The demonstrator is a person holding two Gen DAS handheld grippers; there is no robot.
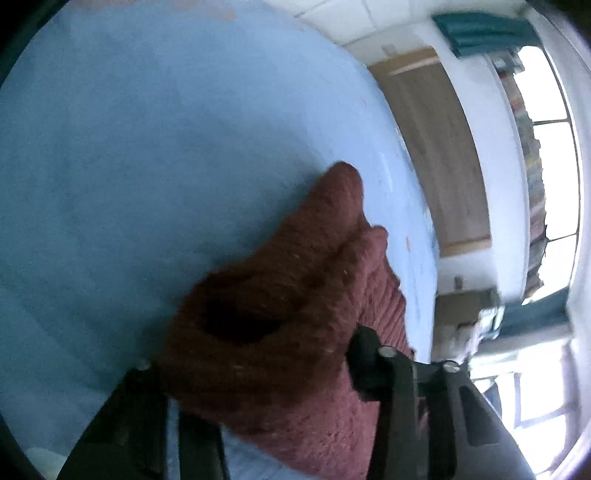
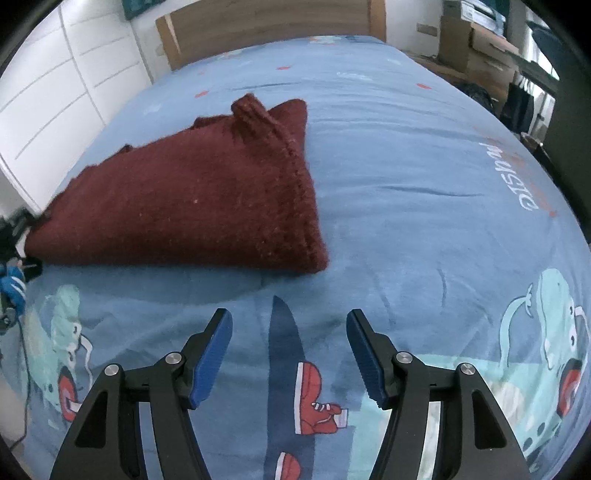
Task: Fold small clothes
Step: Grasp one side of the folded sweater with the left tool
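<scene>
Right tongs near, hovering over bed, pads apart, nothing between.
Left tongs clamped on bunched edge of sweater, knit packed between fingers.
Sweater lies on bed just beyond right tongs, one side lifted toward left tongs, sleeve poking up at far end.
Step, judged: mid-fold, left carrying edge across.
Next calls for laying edge down flat, right tongs pinning or taking near corner.

Cartoon-print bedspread, wooden headboard, white wardrobe.
</scene>
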